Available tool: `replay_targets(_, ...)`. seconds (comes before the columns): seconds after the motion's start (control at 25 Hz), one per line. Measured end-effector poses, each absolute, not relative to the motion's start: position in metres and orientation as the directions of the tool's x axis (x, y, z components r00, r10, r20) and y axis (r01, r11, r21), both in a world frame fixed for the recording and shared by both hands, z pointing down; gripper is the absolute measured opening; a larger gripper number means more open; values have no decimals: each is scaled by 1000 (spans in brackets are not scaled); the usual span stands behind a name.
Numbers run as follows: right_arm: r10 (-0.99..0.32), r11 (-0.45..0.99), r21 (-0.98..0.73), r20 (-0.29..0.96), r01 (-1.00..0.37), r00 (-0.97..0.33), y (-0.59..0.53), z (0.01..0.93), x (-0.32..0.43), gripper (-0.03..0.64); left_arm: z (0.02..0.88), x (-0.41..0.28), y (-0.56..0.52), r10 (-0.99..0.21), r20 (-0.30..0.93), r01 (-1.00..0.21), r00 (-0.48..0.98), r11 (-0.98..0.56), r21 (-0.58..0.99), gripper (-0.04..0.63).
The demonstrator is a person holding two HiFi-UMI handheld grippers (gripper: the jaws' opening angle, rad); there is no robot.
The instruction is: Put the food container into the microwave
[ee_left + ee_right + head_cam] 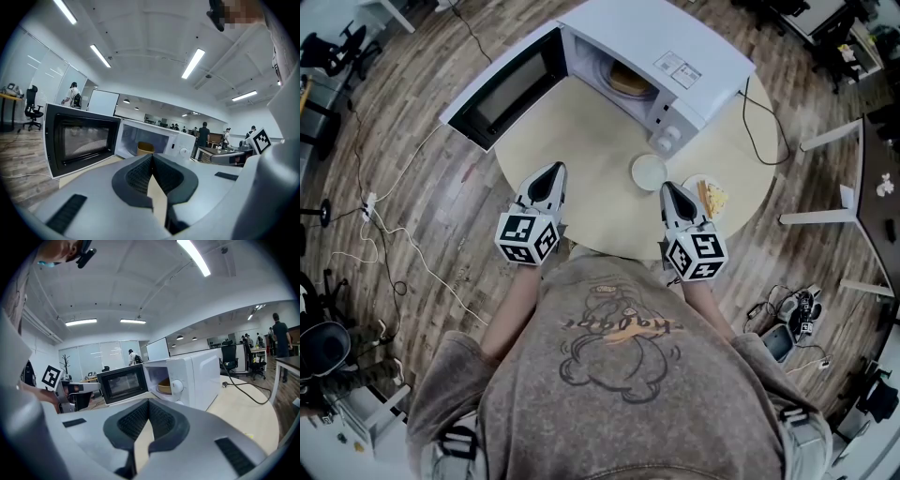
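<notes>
The white microwave (675, 47) stands at the back of the round table (591, 150) with its door (502, 94) swung wide open to the left. A tan food container (630, 80) sits inside the cavity; it also shows in the left gripper view (145, 148) and the right gripper view (164, 386). My left gripper (551, 171) hovers near the table's front edge, pointing at the microwave, its jaws shut on nothing (151, 157). My right gripper (667, 187) is beside it to the right, jaws also together and empty (149, 401).
A small white round dish (649, 172) lies on the table between the grippers. A plate with yellow food (710, 197) sits at the table's right edge. The microwave's cable (759, 122) runs over the table's right side. Cables (384, 225) trail on the floor at left.
</notes>
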State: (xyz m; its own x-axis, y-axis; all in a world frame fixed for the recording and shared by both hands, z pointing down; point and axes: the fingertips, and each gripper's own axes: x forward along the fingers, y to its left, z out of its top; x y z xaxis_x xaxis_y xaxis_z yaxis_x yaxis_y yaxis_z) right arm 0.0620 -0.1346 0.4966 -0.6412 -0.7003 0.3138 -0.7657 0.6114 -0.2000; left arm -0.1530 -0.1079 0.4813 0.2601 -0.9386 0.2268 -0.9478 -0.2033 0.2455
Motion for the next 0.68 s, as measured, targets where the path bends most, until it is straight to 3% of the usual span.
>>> replay_targets(0.68, -695, 614, -207, 314, -761, -647, -141, 497, 64, 2, 487, -155, -112, -942, 236, -947, 238, -171, 273, 29)
